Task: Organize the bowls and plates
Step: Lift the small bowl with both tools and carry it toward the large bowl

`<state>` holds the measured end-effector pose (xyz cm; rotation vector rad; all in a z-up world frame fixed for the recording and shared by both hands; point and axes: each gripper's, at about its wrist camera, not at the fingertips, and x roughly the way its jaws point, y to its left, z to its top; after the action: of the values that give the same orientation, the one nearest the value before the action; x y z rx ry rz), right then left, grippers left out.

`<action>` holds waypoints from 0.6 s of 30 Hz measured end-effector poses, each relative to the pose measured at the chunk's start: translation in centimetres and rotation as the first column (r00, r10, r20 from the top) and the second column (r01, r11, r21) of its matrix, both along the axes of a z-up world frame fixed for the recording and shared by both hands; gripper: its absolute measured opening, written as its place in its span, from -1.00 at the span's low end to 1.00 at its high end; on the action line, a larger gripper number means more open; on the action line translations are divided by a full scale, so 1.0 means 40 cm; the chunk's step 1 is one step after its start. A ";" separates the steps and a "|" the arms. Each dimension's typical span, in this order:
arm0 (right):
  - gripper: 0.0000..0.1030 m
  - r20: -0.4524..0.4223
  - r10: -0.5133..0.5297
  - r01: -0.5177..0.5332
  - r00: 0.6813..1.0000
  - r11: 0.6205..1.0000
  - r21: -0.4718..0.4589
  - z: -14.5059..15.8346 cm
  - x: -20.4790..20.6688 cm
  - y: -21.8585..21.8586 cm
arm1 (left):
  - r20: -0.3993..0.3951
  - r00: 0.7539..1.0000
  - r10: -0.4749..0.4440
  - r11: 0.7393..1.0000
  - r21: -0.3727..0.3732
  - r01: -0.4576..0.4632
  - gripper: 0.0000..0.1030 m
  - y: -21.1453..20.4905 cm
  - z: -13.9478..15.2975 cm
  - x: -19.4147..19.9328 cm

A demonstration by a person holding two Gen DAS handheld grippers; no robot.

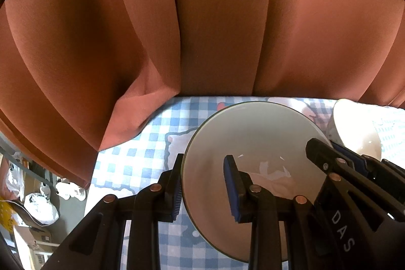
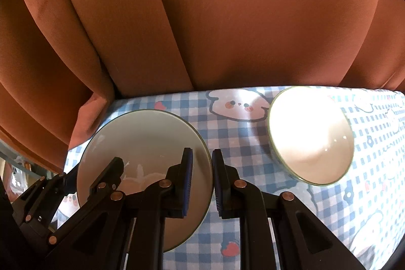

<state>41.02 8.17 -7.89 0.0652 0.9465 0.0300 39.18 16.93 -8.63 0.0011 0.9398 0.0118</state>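
Both tongs (image 1: 202,190) (image 2: 202,180) clamped on plate (image 2: 141,143)

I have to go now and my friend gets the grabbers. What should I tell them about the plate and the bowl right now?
Left gripper: shut on the plate's left rim.
Right gripper: shut on its right rim.
Both share the one plate, above the checked cloth.
The bowl sits apart, to the plate's right, untouched.
Done: plate gripped.
Left: set the plate where it belongs, then handle the bowl.
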 end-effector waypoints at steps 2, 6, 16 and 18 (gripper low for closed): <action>-0.64 0.011 -0.001 0.001 1.000 1.000 0.001 0.022 -0.013 -0.007 | 0.012 1.000 0.002 1.000 -0.003 -0.002 -0.44 -0.008 0.024 -0.013; -0.64 0.037 0.000 0.000 0.999 1.000 -0.004 0.064 -0.040 -0.018 | 0.042 0.999 0.005 1.000 -0.011 -0.005 -0.44 -0.028 0.069 -0.045; -0.64 0.078 0.011 -0.013 0.997 1.000 0.020 0.140 -0.135 -0.079 | 0.085 0.996 0.036 0.999 -0.002 -0.036 -0.44 -0.086 0.151 -0.145; -0.64 0.081 0.018 -0.020 0.997 1.000 0.024 0.150 -0.154 -0.098 | 0.086 0.995 0.043 0.999 0.000 -0.043 -0.44 -0.099 0.160 -0.162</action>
<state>34.87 4.27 -1.87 0.0774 0.8658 0.0615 32.71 12.96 -2.23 -0.0176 0.8537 0.0526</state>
